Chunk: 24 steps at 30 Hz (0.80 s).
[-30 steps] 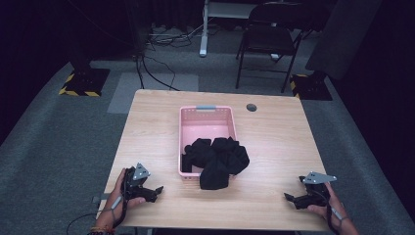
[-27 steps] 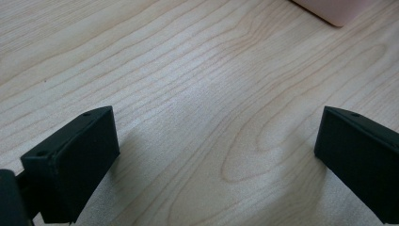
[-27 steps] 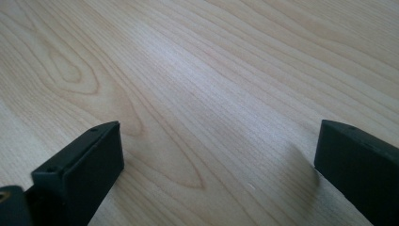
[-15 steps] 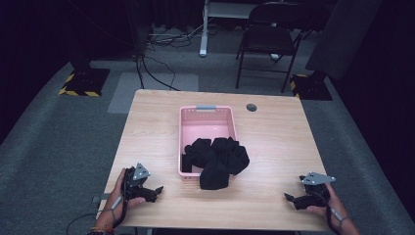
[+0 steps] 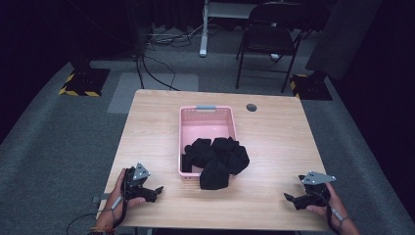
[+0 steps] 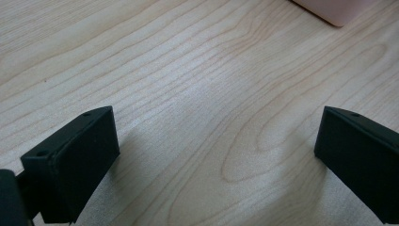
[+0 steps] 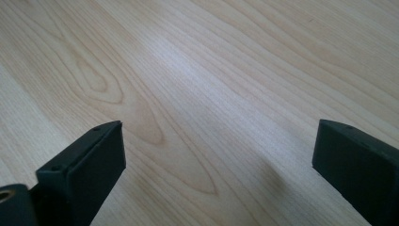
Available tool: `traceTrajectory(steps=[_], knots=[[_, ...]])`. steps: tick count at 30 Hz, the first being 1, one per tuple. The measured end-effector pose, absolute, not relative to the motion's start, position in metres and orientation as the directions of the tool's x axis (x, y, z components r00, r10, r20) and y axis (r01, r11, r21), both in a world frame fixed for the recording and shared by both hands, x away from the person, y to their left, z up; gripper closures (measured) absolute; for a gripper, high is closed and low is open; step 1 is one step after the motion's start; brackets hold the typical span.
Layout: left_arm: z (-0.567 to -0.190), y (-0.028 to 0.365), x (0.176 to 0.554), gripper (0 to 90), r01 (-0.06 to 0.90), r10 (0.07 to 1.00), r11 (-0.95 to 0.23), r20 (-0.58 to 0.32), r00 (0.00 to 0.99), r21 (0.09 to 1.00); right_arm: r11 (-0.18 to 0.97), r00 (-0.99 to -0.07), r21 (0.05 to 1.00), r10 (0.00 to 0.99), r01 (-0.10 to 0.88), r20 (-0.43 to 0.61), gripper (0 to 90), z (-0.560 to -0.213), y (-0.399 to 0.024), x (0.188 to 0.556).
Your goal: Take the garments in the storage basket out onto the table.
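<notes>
A pink basket (image 5: 206,113) stands in the middle of the wooden table (image 5: 274,142). A heap of black cloth (image 5: 218,159) fills its near end and spills over the near rim onto the table. My left gripper (image 5: 157,191) rests near the front left corner, open, jaws wide over bare wood (image 6: 211,132). A pink basket corner (image 6: 334,12) shows at the top right of the left gripper view. At the front right, my right gripper (image 5: 288,199) also stands open with bare wood (image 7: 216,117) between its jaws.
A small dark round hole (image 5: 251,107) sits in the table's far right part. Beyond the table are a folding chair (image 5: 266,39), floor cables (image 5: 156,58) and a hazard-striped stand base (image 5: 80,83). The table's front edge lies close behind both grippers.
</notes>
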<state>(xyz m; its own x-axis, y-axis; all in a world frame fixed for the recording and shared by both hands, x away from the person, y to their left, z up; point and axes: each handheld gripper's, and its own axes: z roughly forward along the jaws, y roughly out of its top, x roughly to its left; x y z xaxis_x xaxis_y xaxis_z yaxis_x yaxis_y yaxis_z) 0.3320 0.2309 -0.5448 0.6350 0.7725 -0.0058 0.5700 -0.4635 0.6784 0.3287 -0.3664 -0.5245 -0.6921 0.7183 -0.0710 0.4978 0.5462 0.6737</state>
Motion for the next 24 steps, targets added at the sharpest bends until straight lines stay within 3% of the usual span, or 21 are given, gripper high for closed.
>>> traceTrajectory(steps=[24], knots=[[-0.545, 0.231, 0.332, 0.0, 0.570, 0.773, -0.463, -0.006, 0.635, 0.678, 0.568, -0.705, 0.666, 0.703, 0.483, -0.089, 3.6, -0.507, -0.354, 0.325]])
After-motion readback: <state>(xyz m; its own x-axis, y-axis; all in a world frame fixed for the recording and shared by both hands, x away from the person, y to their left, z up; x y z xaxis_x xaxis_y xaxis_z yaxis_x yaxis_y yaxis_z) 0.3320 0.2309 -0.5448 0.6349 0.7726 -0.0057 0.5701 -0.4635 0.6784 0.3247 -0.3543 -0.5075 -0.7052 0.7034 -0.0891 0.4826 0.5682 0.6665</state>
